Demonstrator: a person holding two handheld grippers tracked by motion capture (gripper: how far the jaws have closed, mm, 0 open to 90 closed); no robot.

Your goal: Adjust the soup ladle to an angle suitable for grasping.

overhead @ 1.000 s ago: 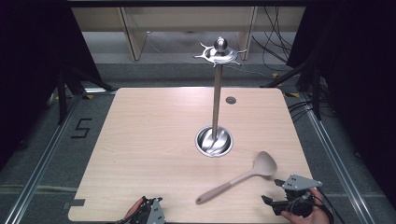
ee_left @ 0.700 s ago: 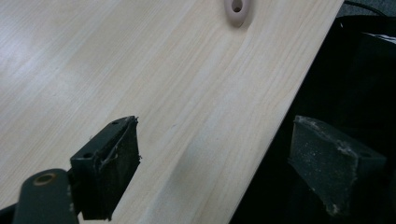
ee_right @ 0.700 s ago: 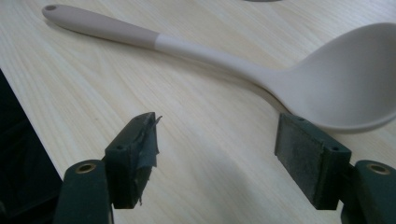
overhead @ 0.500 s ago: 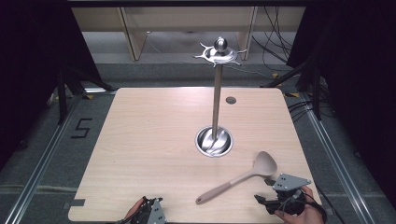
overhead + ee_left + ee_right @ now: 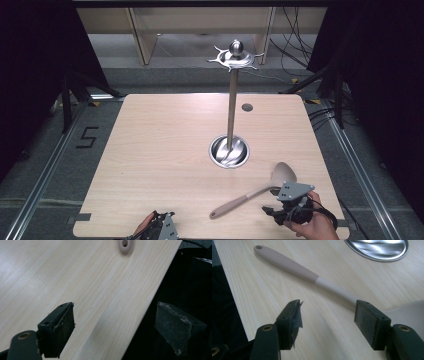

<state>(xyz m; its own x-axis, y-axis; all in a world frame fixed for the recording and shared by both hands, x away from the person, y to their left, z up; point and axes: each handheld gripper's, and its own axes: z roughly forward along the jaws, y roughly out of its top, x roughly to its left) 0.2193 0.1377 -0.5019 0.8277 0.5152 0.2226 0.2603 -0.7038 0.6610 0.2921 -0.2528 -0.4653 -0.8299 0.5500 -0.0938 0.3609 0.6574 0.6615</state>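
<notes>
A beige spoon [image 5: 250, 197] lies flat on the wooden table [image 5: 165, 150], bowl toward the steel stand and handle toward the front edge. My right gripper [image 5: 274, 212] sits at the front right, just beside the spoon's neck. In the right gripper view the gripper [image 5: 328, 310] is open over bare wood, its jaws have just been closing, and the spoon [image 5: 294, 266] runs from upper left to behind the right jaw's tip. My left gripper [image 5: 160, 229] rests at the front edge, open [image 5: 116, 315], one jaw over the table and one past its edge. The spoon's handle end [image 5: 124, 245] shows far ahead of it.
A tall steel utensil stand rises from a round base [image 5: 228, 151] near the table's middle, with a hooked crown [image 5: 235, 55] on top. A small dark hole [image 5: 247, 107] marks the far part of the table. Black floor and cables surround it.
My right gripper has moved left along the front edge toward the spoon and its jaws stand narrower. The left gripper and the spoon have stayed where they were.
</notes>
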